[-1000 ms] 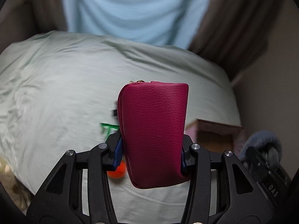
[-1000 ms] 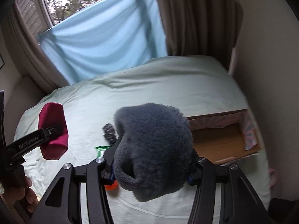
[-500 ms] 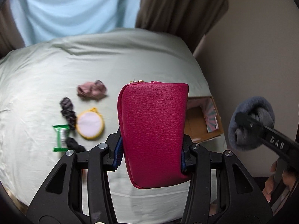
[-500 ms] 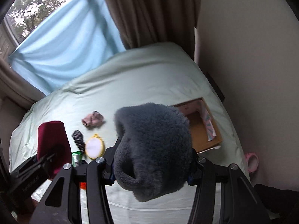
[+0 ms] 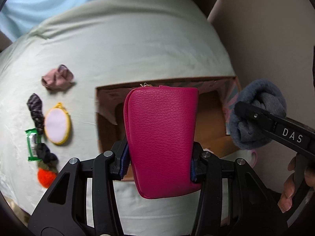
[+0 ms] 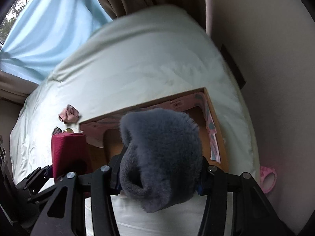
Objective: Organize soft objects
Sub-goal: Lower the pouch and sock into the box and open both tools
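Both tools loaded, hanging over the cardboard box on the bed.

Left tool (image 5: 160,158) clamped on magenta pouch (image 5: 161,137), zip end up; right tool (image 6: 158,174) clamped on grey fuzzy sock bundle (image 6: 160,157). Both pt steeply down w/ open cardboard box (image 6: 214,118) under them, box sitting on pale green bed (image 5: 128,49) nr its right edge. Left of box on sheet: pink crumpled cloth (image 5: 57,77), dark scrunchie (image 5: 35,110), yellow-rimmed oval pouch (image 5: 57,125), green wrapper (image 5: 31,144), orange pom-pom item (image 5: 46,175). Pink slipper (image 6: 266,179) beside bed.
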`<state>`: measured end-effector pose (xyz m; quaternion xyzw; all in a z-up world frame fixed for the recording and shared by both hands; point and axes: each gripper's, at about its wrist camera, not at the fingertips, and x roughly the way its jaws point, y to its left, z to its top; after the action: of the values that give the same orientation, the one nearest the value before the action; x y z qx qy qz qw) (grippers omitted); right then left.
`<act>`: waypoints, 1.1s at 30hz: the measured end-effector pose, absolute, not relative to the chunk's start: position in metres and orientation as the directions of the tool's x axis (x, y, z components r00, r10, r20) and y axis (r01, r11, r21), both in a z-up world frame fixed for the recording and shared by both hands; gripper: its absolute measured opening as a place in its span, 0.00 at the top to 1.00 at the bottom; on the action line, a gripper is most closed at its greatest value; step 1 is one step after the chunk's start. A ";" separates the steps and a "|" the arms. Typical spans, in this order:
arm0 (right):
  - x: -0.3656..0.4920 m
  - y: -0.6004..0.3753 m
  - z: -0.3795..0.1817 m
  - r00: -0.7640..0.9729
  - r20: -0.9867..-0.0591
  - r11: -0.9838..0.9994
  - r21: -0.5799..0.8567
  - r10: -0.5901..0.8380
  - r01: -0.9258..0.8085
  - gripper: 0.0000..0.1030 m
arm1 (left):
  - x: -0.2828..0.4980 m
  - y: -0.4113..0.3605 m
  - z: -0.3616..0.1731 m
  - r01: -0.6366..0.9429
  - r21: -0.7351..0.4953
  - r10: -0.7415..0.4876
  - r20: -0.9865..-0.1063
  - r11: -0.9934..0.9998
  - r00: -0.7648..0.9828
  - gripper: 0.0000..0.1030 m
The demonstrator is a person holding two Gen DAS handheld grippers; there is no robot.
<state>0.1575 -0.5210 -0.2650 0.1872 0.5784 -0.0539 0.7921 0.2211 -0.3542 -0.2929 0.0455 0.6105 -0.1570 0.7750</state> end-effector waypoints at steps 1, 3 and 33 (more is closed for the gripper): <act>0.162 -0.525 -0.275 0.310 -0.940 0.924 0.238 0.142 0.298 0.53 | 0.224 -0.359 -0.301 0.300 -0.115 -0.179 -0.964 0.947 0.195 0.59; 0.169 -0.527 -0.287 0.287 -0.945 0.926 0.243 0.158 0.289 0.53 | 0.232 -0.367 -0.322 0.305 -0.097 -0.154 -0.973 0.947 0.169 0.59; 0.197 -0.525 -0.342 0.241 -0.950 0.936 0.257 0.198 0.242 0.00 | 0.233 -0.364 -0.356 0.390 0.004 -0.074 -0.980 0.921 0.184 0.01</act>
<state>0.1974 -0.5250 -0.3424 0.1788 0.6158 -0.0144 0.7672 0.2333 -0.3639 -0.3561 0.1275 0.6201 -0.1528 0.7588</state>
